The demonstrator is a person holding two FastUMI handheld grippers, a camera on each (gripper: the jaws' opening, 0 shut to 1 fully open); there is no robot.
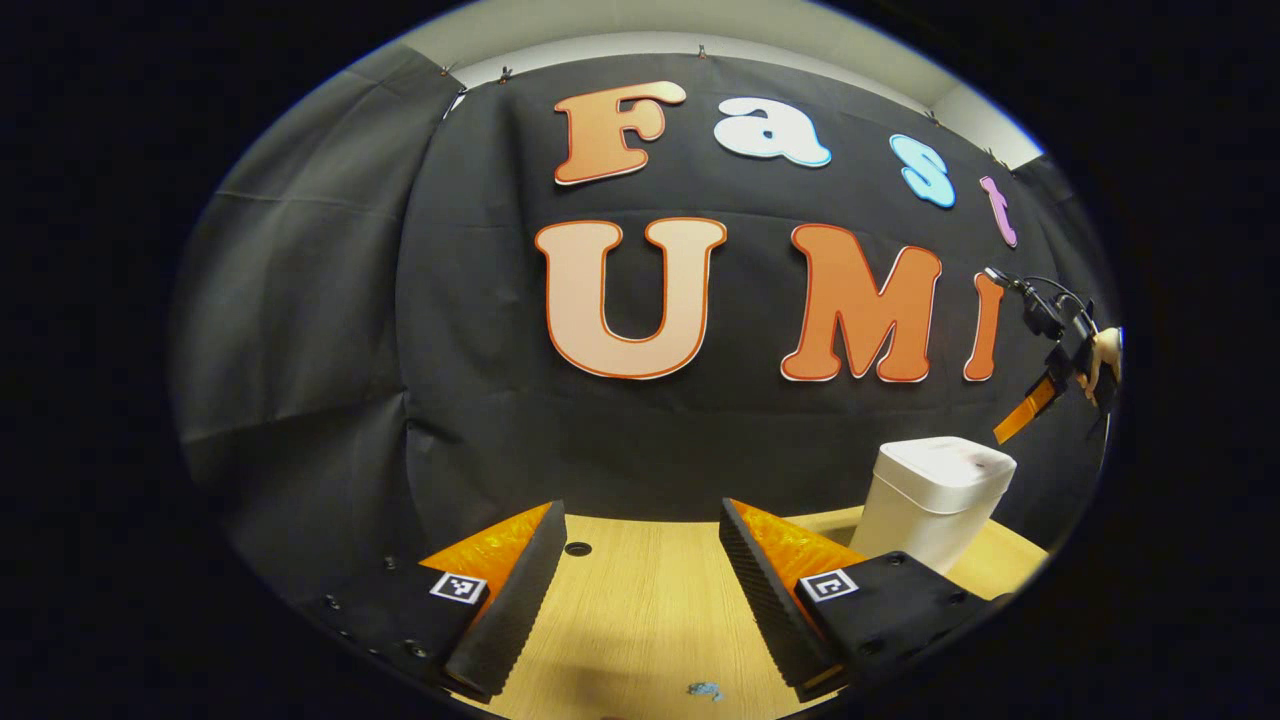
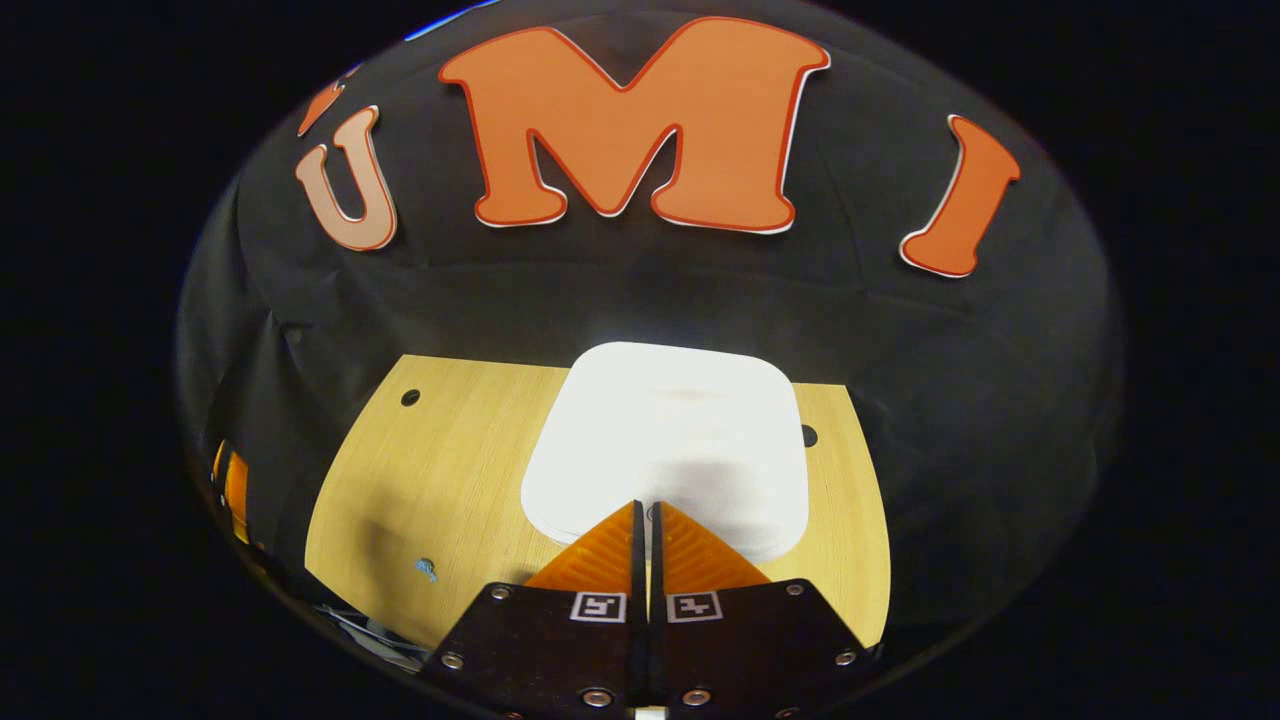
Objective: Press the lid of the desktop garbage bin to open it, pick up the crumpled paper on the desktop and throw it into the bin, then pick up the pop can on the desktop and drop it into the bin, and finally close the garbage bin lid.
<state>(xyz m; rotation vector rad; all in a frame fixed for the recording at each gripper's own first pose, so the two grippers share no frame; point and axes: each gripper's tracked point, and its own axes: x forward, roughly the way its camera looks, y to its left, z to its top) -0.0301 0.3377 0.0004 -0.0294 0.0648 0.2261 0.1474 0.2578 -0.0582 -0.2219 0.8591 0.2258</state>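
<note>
Bin (image 1: 935, 500) is sitting on the far right part of the desk (image 1: 640, 610) in the left gripper view, upright, white, with its lid (image 1: 945, 462) lying flat and closed. Left gripper (image 1: 640, 560) is hovering low over the near desk with its jaws released — the two fingers are standing well apart, bare wood showing between them, nothing held. A small blue scrap (image 1: 704, 690) is lying on the wood just near of the fingers. A dark round hole (image 1: 578, 548) is showing in the desktop close to the far edge, between the fingers.

At the far right of that view the right gripper (image 1: 1025, 420) is hanging above the bin, tilted down toward the lid, with a hand (image 1: 1100, 355) holding it; from here I cannot tell whether it is touching.

Right gripper view is looking down on the lid (image 2: 665, 440) from above — the right gripper (image 2: 645, 510) is poised over the near edge of the lid, jaws clenched, fingers meeting along one thin seam with nothing between them. Contact between tips and lid is not clear. Desk (image 2: 440, 470) is showing to the left of the bin, with the blue scrap (image 2: 427, 570) lying on it.
</note>
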